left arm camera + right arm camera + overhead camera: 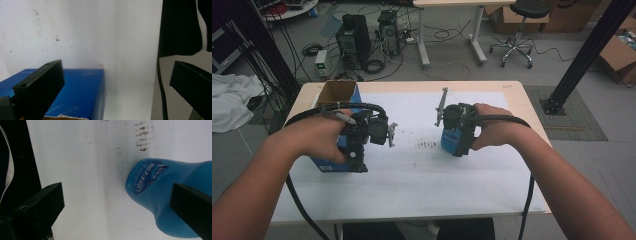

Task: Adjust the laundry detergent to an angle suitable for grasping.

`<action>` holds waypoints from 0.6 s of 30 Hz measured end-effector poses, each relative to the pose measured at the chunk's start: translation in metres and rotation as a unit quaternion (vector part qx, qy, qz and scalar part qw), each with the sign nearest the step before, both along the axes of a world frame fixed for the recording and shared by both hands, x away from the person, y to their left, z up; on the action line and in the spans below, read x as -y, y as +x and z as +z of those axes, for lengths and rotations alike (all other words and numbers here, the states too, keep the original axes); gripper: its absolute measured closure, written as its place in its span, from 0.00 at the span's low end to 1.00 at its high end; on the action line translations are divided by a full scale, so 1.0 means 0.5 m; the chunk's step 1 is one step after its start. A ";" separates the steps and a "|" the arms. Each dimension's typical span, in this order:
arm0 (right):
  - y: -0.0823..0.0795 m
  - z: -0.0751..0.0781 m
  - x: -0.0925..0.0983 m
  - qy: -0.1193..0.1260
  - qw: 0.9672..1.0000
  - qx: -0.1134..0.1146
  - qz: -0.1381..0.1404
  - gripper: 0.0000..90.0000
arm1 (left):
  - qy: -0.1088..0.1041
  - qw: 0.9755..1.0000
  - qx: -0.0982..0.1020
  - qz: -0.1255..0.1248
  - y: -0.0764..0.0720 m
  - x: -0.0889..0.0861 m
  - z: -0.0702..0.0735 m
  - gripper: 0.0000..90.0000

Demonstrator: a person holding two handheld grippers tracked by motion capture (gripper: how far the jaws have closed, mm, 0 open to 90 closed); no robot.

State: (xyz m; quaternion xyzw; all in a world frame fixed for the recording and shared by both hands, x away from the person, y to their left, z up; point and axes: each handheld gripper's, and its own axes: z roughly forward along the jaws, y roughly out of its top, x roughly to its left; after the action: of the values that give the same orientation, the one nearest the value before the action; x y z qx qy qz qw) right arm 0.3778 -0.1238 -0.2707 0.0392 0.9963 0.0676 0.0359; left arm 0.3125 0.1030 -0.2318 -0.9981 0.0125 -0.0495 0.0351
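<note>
The table [512, 92] carried a white sheet [422, 175] marked with a patch of small brown stains [427, 145] near its middle. On the grey floor behind stood two black computer towers [353, 40] among loose cables [447, 34]. A second table's white legs [424, 42] stood near a black swivel stool [519, 30]. Cardboard boxes [619, 55] sat at far right beside a black slanted post [584, 55]. White cloth [232, 100] lay heaped at far left.

Left gripper [362, 137] and right gripper [457, 131] gape wide.
</note>
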 end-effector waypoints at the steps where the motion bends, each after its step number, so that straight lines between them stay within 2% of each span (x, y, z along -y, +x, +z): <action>1: 0.001 0.000 0.000 0.000 1.000 0.000 0.000 0.00 | -0.002 1.000 0.000 0.000 0.001 0.000 0.000 0.00; 9: 0.002 0.000 0.004 0.001 1.000 0.001 0.001 0.00 | -0.003 1.000 0.002 -0.001 0.004 0.011 0.011 0.00; 18: -0.004 0.002 -0.003 -0.001 1.000 -0.001 0.006 0.00 | -0.005 1.000 0.002 -0.004 0.006 0.009 0.005 0.00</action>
State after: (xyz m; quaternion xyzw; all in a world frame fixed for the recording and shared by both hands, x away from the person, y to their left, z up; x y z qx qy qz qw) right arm 0.3758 -0.1221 -0.2698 0.0337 0.9966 0.0665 0.0350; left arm 0.3153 0.0985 -0.2291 -0.9981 0.0157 -0.0517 0.0299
